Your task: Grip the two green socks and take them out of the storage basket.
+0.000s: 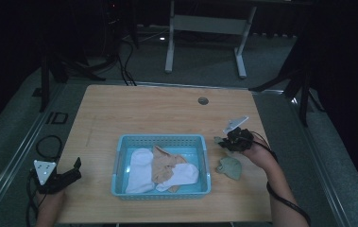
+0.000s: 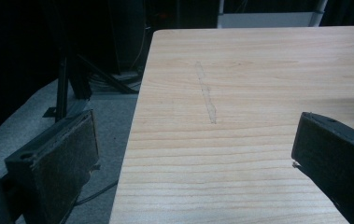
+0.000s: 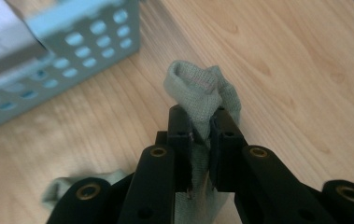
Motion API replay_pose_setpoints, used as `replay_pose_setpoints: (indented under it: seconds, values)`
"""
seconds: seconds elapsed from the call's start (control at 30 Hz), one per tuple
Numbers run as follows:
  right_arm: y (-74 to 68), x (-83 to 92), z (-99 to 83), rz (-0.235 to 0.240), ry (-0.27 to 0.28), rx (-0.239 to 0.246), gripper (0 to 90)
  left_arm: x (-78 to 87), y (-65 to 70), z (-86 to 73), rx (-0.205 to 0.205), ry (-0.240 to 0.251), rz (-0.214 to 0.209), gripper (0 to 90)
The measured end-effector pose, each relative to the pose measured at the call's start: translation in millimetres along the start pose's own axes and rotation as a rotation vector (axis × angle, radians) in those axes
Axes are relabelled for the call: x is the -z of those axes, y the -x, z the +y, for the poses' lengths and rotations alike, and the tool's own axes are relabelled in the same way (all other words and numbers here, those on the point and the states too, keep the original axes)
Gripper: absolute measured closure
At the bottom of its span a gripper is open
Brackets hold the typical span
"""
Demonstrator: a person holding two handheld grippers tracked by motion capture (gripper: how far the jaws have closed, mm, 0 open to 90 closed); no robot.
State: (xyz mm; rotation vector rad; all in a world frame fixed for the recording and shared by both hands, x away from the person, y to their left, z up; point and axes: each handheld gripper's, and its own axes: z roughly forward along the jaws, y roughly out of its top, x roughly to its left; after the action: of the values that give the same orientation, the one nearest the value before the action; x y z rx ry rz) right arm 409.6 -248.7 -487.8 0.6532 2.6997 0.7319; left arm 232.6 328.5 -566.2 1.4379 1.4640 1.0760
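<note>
My right gripper [image 1: 221, 141] is just right of the blue basket [image 1: 120, 156], low over the table and shut on a green sock [image 3: 198, 91]. The sock's folded end sticks out past the fingertips [image 3: 181, 123], and more of its cloth hangs down between the jaws. A second piece of green sock [image 1: 229, 168] lies on the table by that hand; whether it is part of the held one I cannot tell. Inside the basket are white socks [image 1: 140, 170] and a tan one [image 1: 165, 165]. My left gripper [image 1: 76, 169] rests at the table's near left corner, open with nothing between its jaws [image 2: 198, 154].
The basket's perforated wall [image 3: 72, 60] is close to my right gripper on the left of its view. A round cable hole [image 1: 203, 100] sits at the far side of the table. The table's left edge [image 2: 132, 140] runs between my left gripper's jaws.
</note>
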Motion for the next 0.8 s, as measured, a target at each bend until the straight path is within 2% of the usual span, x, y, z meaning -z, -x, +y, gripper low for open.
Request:
replay_pose_setpoints:
  seconds: [0.13, 0.27, 0.37, 0.47, 0.53, 0.6, 0.67, 0.8]
  values:
    - [-0.8, -10.2, -6.8, 0.003, -0.016, -0.011, 80.7, 0.0, 0.1, 0.0, -0.002, 0.001, 0.0, 0.4]
    - [-4.0, -22.6, -12.9, 0.03, -0.03, -0.037, 78.7, -0.2, 0.1, 0.1, 0.0, -0.001, -0.001, 0.4]
    - [-5.2, -25.8, -12.7, 0.056, -0.022, -0.055, 68.2, -0.1, 0.1, 0.0, -0.001, -0.001, 0.0, 0.3]
    - [-6.0, -22.1, -9.9, 0.057, -0.014, -0.064, 57.3, 0.0, 0.1, 0.0, -0.001, 0.0, 0.0, 0.4]
    - [-6.0, -19.2, -9.1, 0.064, 0.003, -0.071, 56.1, 0.0, 0.1, 0.0, -0.002, 0.0, 0.001, 0.4]
    - [-5.3, -10.2, -7.2, 0.047, 0.038, -0.091, 48.8, -0.1, 0.2, 0.0, -0.003, 0.0, 0.0, 0.4]
    - [-4.5, -4.3, -7.4, 0.049, 0.065, -0.096, 44.9, 0.0, 0.2, 0.0, -0.003, 0.0, 0.002, 0.4]
    - [-5.0, 3.4, -10.9, 0.033, 0.076, -0.118, 36.3, -0.2, 0.3, 0.0, -0.002, 0.0, 0.002, 0.4]
